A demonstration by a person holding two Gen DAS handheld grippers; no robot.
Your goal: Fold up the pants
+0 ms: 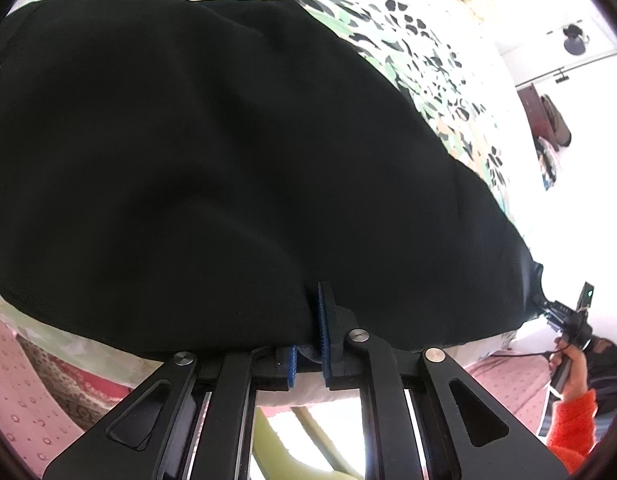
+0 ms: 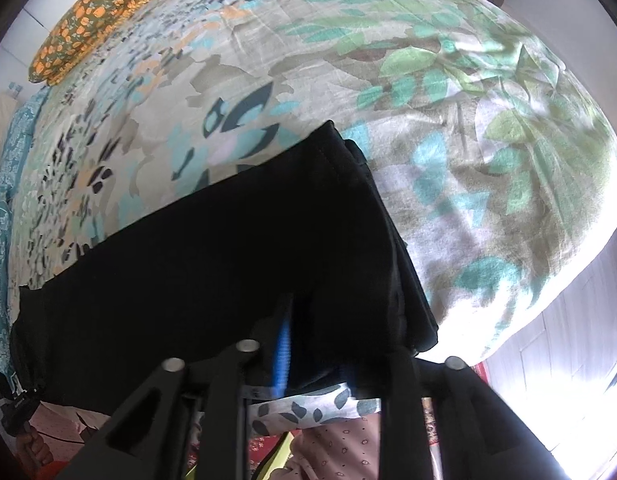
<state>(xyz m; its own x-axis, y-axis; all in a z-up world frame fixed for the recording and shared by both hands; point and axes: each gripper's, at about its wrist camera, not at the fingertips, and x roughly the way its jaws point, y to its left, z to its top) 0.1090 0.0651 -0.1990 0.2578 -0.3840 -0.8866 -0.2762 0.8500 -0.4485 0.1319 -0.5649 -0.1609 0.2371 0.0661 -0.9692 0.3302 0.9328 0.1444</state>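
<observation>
Black pants [image 1: 228, 160] lie on a floral bedsheet [image 1: 408, 40] and fill most of the left wrist view. My left gripper [image 1: 308, 344] is shut on the pants' near edge, its blue pads [image 1: 322, 320] pinching the cloth. The right gripper [image 1: 564, 316] shows at the far right of that view, holding the pants' other end. In the right wrist view the pants [image 2: 228, 248] stretch left from a folded, layered end [image 2: 404, 280]. My right gripper [image 2: 320, 356] has the cloth between its fingers, one blue pad [image 2: 282, 356] showing. The left gripper [image 2: 16, 404] is at the far left.
An orange-patterned pillow [image 2: 92, 16] lies at the far end of the bed. The bed's edge [image 2: 528, 320] drops off to the right, with pale floor [image 2: 580, 360] beyond. A pink patterned cloth [image 1: 24, 392] and a red rug [image 1: 92, 396] lie below the near edge.
</observation>
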